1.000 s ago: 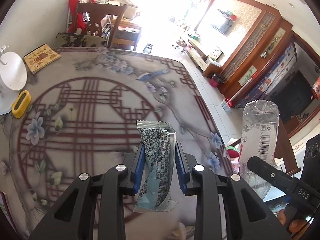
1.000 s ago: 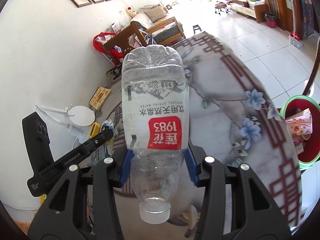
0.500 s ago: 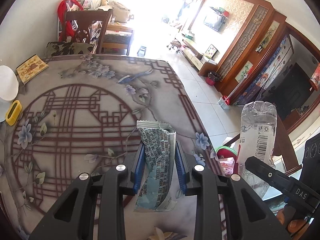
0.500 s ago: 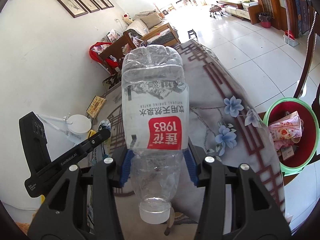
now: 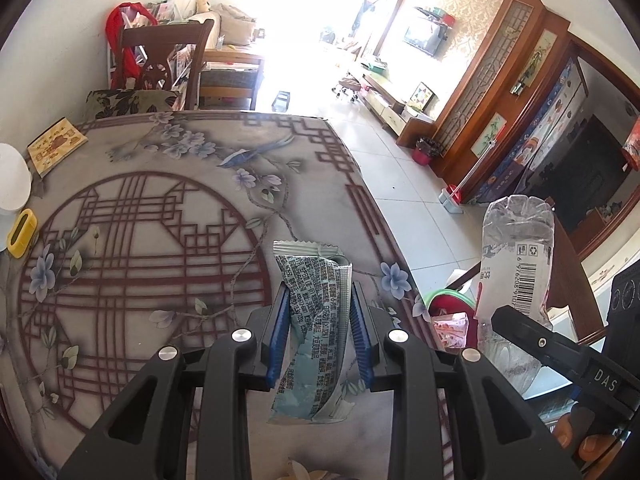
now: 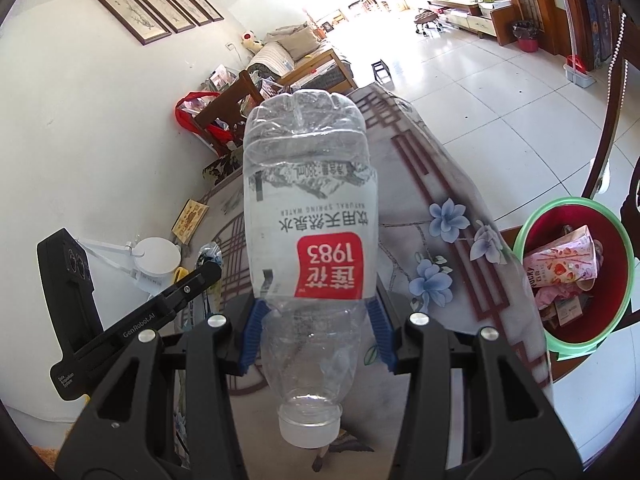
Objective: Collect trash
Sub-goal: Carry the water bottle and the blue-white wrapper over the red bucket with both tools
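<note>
My left gripper [image 5: 320, 300] is shut on a crumpled blue-grey snack wrapper [image 5: 314, 328], held above the table's right part. My right gripper [image 6: 316, 312] is shut on an empty clear water bottle [image 6: 308, 216] with a red label, cap end toward the camera. That bottle [image 5: 516, 272] also shows at the right of the left wrist view. A green-rimmed red trash bin [image 6: 576, 276] with several pieces of trash inside stands on the floor beyond the table's right edge. Its rim [image 5: 444, 298] peeks out past the table edge in the left wrist view.
The table [image 5: 132, 248] has a patterned cloth with lattice and flowers. A yellow object [image 5: 22, 232], a white lamp base [image 5: 12, 180] and a small booklet [image 5: 56, 146] lie at its left side. A wooden chair [image 5: 160, 64] stands at the far end. Tiled floor [image 6: 500, 92] lies to the right.
Both grippers have moved toward the table's right edge with their loads. The trash bin has come further into view in both views.
</note>
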`<state>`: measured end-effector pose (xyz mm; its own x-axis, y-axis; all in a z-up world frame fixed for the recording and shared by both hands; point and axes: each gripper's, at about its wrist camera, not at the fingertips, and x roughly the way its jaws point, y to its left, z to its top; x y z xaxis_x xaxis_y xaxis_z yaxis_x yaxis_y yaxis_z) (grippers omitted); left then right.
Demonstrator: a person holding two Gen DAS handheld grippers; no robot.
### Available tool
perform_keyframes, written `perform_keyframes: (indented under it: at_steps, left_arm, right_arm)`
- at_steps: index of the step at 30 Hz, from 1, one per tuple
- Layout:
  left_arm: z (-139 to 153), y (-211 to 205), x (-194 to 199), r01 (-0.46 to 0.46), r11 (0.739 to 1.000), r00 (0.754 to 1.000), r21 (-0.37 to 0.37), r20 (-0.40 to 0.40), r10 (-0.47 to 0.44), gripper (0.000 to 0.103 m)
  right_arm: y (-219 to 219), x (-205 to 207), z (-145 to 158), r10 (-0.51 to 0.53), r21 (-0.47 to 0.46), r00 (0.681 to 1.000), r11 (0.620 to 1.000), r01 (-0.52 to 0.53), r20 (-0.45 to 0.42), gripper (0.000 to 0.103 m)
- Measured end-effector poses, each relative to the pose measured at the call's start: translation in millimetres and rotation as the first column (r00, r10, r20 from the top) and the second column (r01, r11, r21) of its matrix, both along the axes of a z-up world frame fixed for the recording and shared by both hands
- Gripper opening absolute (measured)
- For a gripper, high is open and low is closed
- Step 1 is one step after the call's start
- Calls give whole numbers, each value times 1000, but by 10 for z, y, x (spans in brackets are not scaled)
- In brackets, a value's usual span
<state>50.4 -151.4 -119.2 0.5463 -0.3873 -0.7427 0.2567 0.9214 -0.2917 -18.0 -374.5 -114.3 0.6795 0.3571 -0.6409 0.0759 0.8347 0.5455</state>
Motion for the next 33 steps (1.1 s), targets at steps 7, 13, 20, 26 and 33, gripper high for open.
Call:
perform_keyframes:
  at_steps: [7,13,20,26,33]
  left_arm:
    - [-3,-254,13,41,999,999,6,-3,-41,26]
    - [-8,-511,-6,84,996,996,15,-4,-84,26]
    - [14,-796,-43,125,992,992,31,3,-125,26]
    - [8,-1075,-75,158,986,987,46,3,-158,26]
    - [27,-1431,-135,198,979,980,52,8,-199,26]
  right_arm:
    - [-221,-70,-21,-39,13,999,999,39,-5,45]
    - [-445,-152,-43,-83,27,997,996,83,-8,45]
    - [-753,-268,-81,-139,40,990,989,140,-9,45]
    - [-1014,-344,-146,-172,66,985,983,173,-23,45]
    - [-1310,-434,-170,-204,67,979,977,205,-23,45]
